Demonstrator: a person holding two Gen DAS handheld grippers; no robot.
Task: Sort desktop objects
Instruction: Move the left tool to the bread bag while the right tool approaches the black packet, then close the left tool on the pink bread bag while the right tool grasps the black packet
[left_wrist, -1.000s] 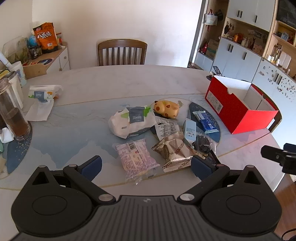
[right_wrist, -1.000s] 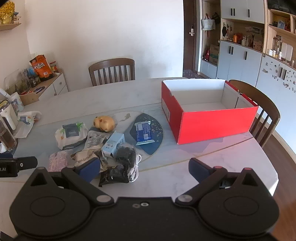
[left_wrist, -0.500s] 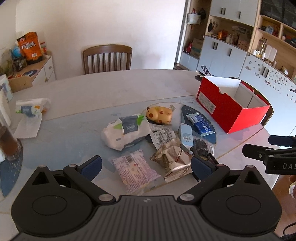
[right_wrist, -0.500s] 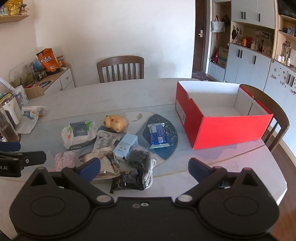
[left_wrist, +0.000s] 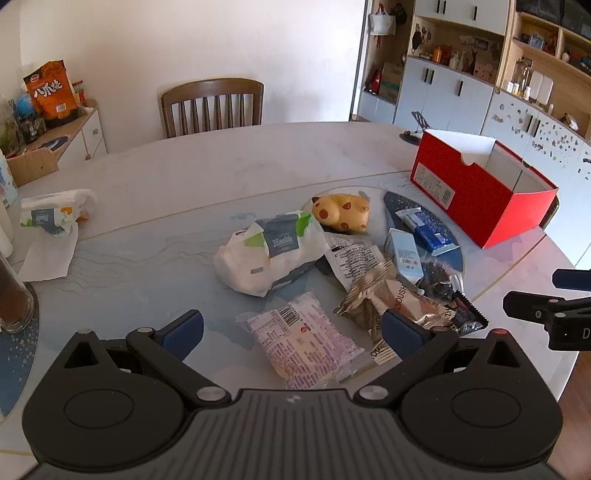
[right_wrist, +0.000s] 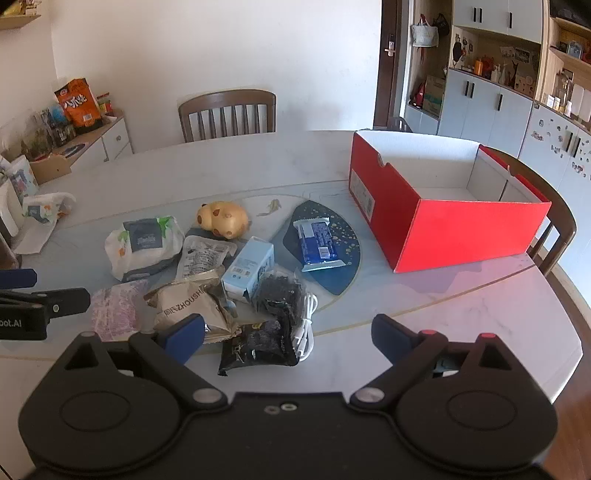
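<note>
though both grippers' fingers (left_wrist: 400, 326) spread: one red box (right_wrist: 469, 232), two wooden chairs (right_wrist: 227, 114).

A red box (right_wrist: 469, 225) with a white inside is sitting on the pale marbled desk (right_wrist: 443, 314). A yellow toy (right_wrist: 223, 219) is showing brown spots. A blue snack bar (right_wrist: 318, 245) is lying on a dark blue speckled mat (right_wrist: 345, 254). A pink packet (left_wrist: 304, 341) is wearing fine print.

Glossy marble-look table (right_wrist: 461, 314); matt red cardboard box (right_wrist: 472, 229); crinkly foil snack pack (left_wrist: 388, 302); wooden chair (left_wrist: 212, 107); possibly rubbery yellow toy (right_wrist: 223, 221).
</note>
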